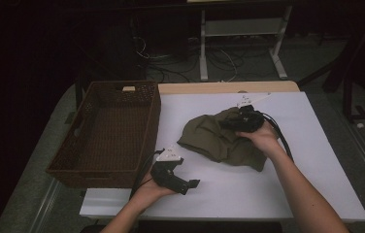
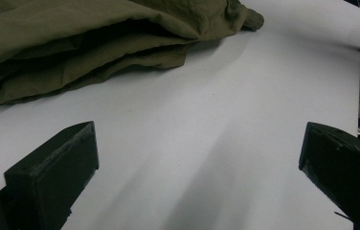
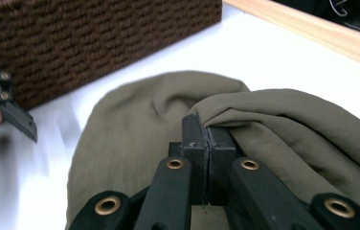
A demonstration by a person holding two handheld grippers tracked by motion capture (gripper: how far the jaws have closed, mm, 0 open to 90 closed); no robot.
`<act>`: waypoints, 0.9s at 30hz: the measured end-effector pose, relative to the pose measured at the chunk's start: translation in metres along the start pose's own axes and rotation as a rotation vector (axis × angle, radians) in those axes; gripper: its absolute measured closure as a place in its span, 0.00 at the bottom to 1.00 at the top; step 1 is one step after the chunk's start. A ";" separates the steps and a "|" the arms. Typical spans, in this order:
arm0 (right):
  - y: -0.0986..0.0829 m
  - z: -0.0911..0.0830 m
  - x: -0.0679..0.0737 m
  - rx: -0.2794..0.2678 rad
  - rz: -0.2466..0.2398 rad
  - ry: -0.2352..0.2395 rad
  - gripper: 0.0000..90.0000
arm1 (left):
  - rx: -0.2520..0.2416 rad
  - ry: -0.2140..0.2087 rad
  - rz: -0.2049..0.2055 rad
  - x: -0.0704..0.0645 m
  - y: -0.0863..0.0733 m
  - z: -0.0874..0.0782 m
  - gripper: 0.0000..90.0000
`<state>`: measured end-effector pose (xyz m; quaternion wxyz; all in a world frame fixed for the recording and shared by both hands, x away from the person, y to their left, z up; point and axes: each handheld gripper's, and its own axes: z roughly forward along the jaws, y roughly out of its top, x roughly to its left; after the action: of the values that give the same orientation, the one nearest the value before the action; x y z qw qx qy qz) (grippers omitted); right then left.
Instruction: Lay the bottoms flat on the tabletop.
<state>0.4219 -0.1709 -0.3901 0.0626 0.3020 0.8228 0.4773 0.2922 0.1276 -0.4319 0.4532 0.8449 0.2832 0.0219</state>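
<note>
We see an olive-green cloth [image 1: 219,138] lying crumpled on the white table [image 1: 277,194], and we place everything else relative to it. It sits near the middle of the table top, just to the right of a brown woven basket [image 1: 107,133] that stands at the table's left edge, with a strip of bare white surface between the two.

Our right gripper [image 1: 242,120] rests on the far right part of the cloth. In the right gripper view its jaws are pressed tight together, and a fold of the cloth [image 3: 283,124] is pinched between them, so this gripper [image 3: 207,139] is grasping the fabric. Beyond the cloth in that view we see the basket wall [image 3: 96,43] and, nearer the basket, the other gripper [image 3: 10,108].

Our left gripper [image 1: 185,184] lies nearer to us than the cloth, to its left, close to the basket's near corner and apart from the fabric. In the left gripper view its jaws stand wide apart over bare table [image 2: 207,158], holding nothing, with the cloth [image 2: 96,43] ahead of them.
</note>
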 end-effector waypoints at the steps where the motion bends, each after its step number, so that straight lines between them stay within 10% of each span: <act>1: 0.002 0.002 0.000 -0.004 0.004 0.003 0.98 | -0.001 0.000 0.000 0.000 0.000 0.000 0.00; 27: 0.035 0.069 0.019 0.050 -0.029 0.087 0.98 | -0.013 0.001 -0.010 0.001 -0.001 -0.004 0.00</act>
<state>0.4488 -0.0957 -0.3946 0.0261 0.2704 0.8408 0.4683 0.2919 0.1316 -0.4304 0.4587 0.8405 0.2875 0.0222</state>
